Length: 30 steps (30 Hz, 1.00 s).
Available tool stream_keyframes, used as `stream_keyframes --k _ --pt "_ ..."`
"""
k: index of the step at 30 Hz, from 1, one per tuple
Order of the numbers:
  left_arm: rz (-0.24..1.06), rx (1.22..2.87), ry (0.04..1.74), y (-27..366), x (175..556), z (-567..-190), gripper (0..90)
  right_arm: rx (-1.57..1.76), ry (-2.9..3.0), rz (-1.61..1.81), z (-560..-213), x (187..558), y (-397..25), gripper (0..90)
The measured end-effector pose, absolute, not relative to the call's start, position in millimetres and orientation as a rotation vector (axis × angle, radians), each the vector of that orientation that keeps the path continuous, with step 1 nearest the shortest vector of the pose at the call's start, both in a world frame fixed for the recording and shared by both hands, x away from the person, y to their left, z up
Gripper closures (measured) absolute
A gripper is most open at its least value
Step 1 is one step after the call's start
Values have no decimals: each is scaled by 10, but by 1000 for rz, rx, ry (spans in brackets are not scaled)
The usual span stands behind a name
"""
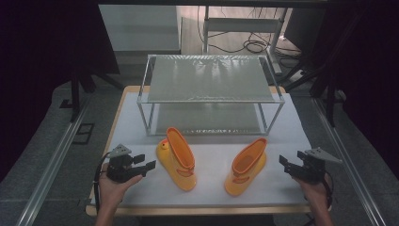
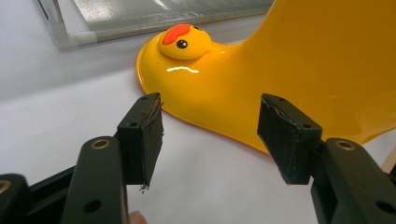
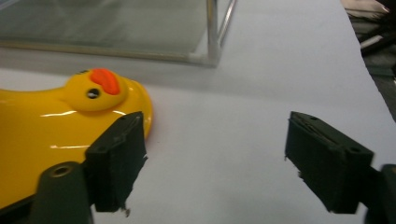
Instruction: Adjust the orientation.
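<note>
Boots first: two yellow duck rain boots lie on their sides on the white table (image 1: 211,188), in front of the two-tier wire shelf (image 1: 209,77), well apart from each other. My left gripper (image 1: 141,165) sits just beside the left boot (image 1: 178,157), jaws wide and empty; my right gripper (image 1: 288,165) sits just beside the right boot (image 1: 247,165), jaws just as wide, nothing held. I judge the step is the reach. I want each pad pair straddling a shaft rim, not the glossy, slippery foot, and I square up before closing.
</note>
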<state>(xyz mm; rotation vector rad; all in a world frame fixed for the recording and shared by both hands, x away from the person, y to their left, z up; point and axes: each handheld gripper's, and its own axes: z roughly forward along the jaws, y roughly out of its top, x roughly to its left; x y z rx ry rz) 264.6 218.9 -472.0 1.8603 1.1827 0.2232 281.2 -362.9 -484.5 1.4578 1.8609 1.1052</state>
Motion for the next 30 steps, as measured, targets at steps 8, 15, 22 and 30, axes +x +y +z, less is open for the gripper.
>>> stream_keyframes --k 8,15,22,30 --pt "198 1837 1205 2145 2647 -4727 592 1434 1889 1178 -4862 2777 -3672 321" --pt "165 1849 1208 2118 2623 -4708 897 1432 1905 1182 -4889 2770 -3660 329" --pt "103 1927 1160 1977 2574 -4708 900 1464 1893 1194 -4938 2778 -3691 333" --pt "98 1989 1087 1640 2210 -4848 899 1491 1858 1199 -4956 2788 -3745 343"
